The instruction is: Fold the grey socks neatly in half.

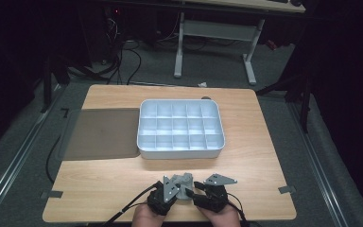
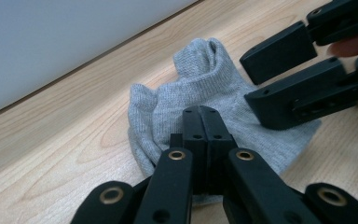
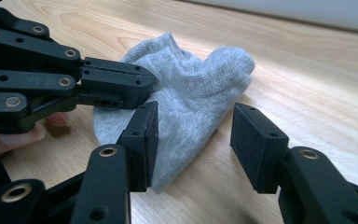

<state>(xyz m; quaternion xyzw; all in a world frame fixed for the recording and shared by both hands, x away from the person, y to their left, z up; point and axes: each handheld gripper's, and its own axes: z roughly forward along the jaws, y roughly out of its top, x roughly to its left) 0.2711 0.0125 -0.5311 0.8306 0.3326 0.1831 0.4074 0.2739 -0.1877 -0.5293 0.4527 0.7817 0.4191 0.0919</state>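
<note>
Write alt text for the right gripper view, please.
A grey ankle sock lies crumpled on a wooden table, with the right claw open around its near end. The left claw, closed, pinches the sock's left edge.

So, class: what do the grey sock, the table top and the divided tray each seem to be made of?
Sock: soft knitted fabric, matte; fine ribbed weave and floppy folds show. Table top: pale wood or wood-look laminate, smooth; grain lines run across it. Tray: probably moulded plastic, pale blue-white, slightly glossy, with thin even dividers.
</note>
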